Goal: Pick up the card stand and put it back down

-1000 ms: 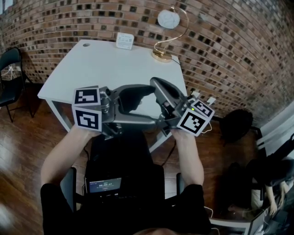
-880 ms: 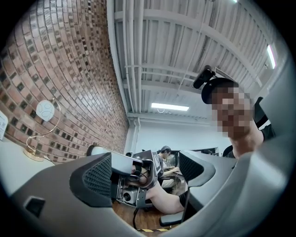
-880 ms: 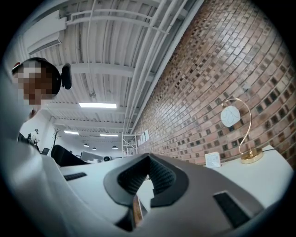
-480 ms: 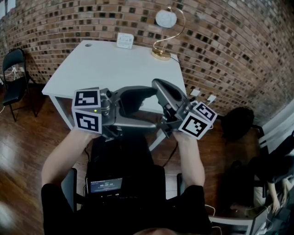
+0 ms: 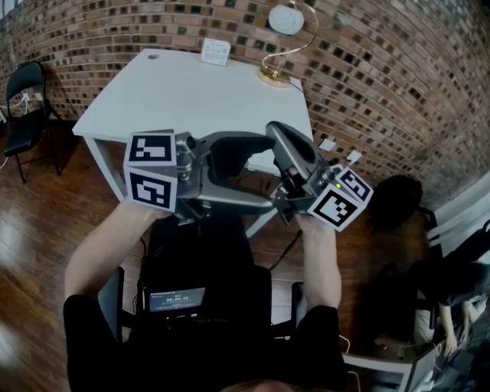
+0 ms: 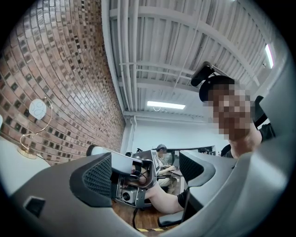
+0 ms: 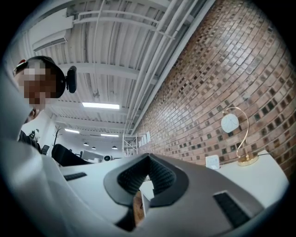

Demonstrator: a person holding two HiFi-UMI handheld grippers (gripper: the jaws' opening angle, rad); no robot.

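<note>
Nothing of the task is done yet, I think. The card stand (image 5: 286,19), a gold loop with a round white card, sits at the far right corner of the bench (image 5: 176,96). Nothing touches it. The left gripper (image 5: 260,172) has its fingers wide apart and empty. The right gripper (image 5: 277,132) has its fingers pressed together, holding nothing. Both are by the bench's near edge, well apart from the stand. Reaching, lifting and putting down are all left.

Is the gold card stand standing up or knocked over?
Standing up. The card stand rests on its base on the table, wire curving upward.
</note>
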